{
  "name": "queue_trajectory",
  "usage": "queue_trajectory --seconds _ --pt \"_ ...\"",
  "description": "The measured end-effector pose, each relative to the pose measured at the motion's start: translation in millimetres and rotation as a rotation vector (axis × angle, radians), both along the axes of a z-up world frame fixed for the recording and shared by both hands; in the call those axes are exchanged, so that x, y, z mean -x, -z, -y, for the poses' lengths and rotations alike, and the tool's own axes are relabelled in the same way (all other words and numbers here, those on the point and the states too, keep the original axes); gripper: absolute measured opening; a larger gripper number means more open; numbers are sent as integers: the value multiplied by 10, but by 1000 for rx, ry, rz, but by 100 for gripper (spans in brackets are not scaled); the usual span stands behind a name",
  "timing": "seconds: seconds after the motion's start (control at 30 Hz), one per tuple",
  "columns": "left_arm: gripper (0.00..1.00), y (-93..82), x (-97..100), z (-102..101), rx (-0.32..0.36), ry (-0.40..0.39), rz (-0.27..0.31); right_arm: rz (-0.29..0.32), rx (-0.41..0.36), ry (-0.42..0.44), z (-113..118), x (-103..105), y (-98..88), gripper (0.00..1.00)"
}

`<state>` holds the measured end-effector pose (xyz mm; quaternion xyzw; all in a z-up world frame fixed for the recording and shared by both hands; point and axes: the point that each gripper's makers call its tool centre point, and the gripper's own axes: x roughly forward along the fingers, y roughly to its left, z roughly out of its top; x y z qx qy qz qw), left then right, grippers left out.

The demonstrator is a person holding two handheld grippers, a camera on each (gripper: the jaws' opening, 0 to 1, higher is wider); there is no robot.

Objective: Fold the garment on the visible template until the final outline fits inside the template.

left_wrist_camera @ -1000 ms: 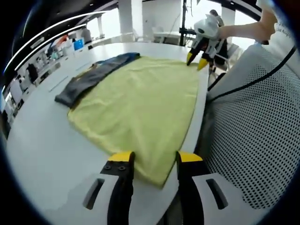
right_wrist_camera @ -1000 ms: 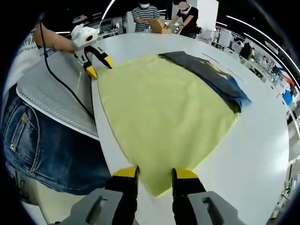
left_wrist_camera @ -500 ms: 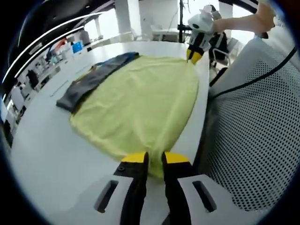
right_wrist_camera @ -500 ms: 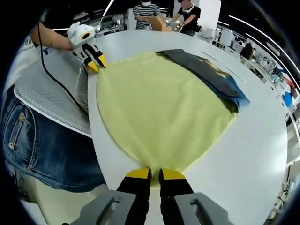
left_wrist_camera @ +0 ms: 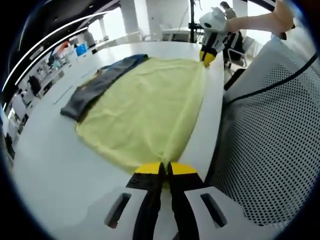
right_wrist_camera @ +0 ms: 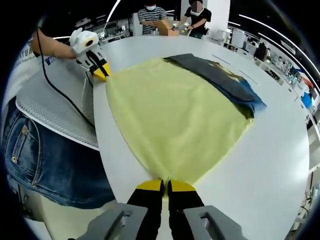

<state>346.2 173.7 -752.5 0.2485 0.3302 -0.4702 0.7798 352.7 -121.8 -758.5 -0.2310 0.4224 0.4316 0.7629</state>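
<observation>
Comparing the left gripper view with a second back: the left gripper [left_wrist_camera: 163, 170], whose yellow tips then stood apart astride the near corner of the yellow garment [left_wrist_camera: 145, 107], now has them pressed together on that corner, cloth pinched between. The near hem, loose and rounded before, pulls into a straighter line along the white table [left_wrist_camera: 45, 165] edge. At the far corner the right gripper [left_wrist_camera: 206, 56], earlier spread, shows tips closed on the fabric. A dark blue cloth [left_wrist_camera: 97, 85] lies along the garment's far side, partly tucked beneath it; how much is covered cannot be told. No template outline can be made out under the garment. Right gripper view: the right gripper [right_wrist_camera: 164, 186] has likewise gone from open to clamped on its corner of the garment [right_wrist_camera: 175, 117], which spreads flat across the table [right_wrist_camera: 280, 165]. The left gripper [right_wrist_camera: 101, 72] grips the opposite corner. The dark blue cloth [right_wrist_camera: 225, 80] sits beyond. A person's denim shorts [right_wrist_camera: 45, 160] are cut off at the view's edge; two people [right_wrist_camera: 172, 15] stand far off, small and blurred.
</observation>
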Motion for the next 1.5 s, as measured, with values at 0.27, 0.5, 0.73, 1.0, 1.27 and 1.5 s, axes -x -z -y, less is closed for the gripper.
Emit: queue_trajectory --seconds 0.27,0.5,0.73,1.0,1.27,1.5 --pt "2 -13 90 -61 6 -40 -39 -42 4 -22 -63 186 -7 0" --pt "2 -32 199 -85 12 -50 -71 -68 -7 -10 -89 318 -9 0" --pt "2 -25 305 -87 -15 -40 -121 -88 -16 -2 -106 427 -24 0" --pt "0 -48 444 -83 -11 -32 -175 -115 -32 -13 -116 544 -84 0" --pt "0 -79 486 -84 3 -26 -187 -101 -42 -19 -128 511 -150 0" --pt "0 -180 411 -90 16 -34 -177 -75 -47 -15 -123 453 -236 0"
